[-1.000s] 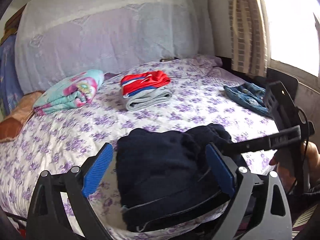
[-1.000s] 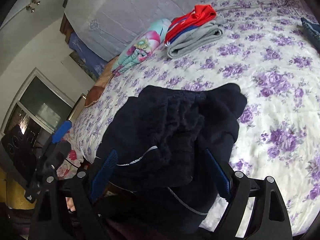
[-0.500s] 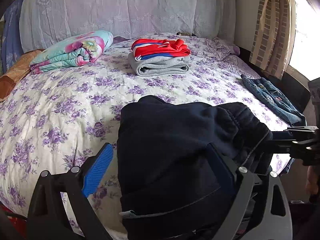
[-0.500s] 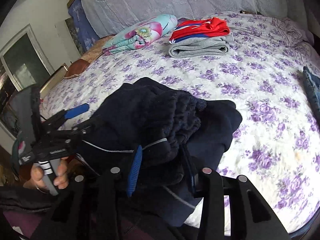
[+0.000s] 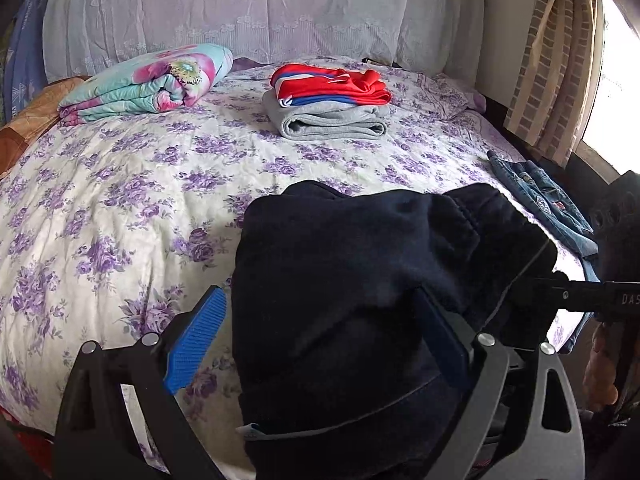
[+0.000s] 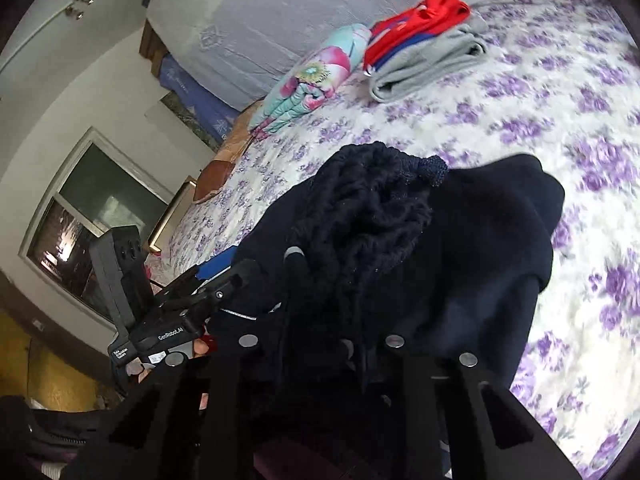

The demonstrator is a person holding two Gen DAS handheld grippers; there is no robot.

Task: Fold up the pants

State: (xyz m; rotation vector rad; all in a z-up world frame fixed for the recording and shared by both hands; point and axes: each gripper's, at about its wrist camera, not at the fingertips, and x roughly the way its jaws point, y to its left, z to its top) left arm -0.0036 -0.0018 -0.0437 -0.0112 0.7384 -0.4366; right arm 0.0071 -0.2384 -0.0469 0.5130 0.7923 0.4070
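Note:
Dark navy pants (image 5: 360,280) lie bunched at the near edge of the floral bed (image 5: 120,200). My left gripper (image 5: 320,332) is open wide, with the pants lying between its jaws. Its left blue pad (image 5: 196,340) stands just clear of the cloth, and fabric drapes over the right finger. In the right wrist view the ribbed waistband (image 6: 372,220) of the pants (image 6: 480,260) bulges up between the jaws of my right gripper (image 6: 352,280). Those jaws are closing and press on it, their tips mostly buried in cloth. The left gripper (image 6: 208,280) shows at the left, held by a hand.
At the far side of the bed lies a folded stack, red and blue on grey (image 5: 328,100). A rolled floral blanket (image 5: 152,80) sits left of it. Blue jeans (image 5: 540,208) lie at the right edge, near a curtain (image 5: 560,60) and a bright window.
The right gripper's jaws went from wide apart to narrow around the bunched waistband. The left gripper sank toward the bed's near edge, so the pants fill more of its view.

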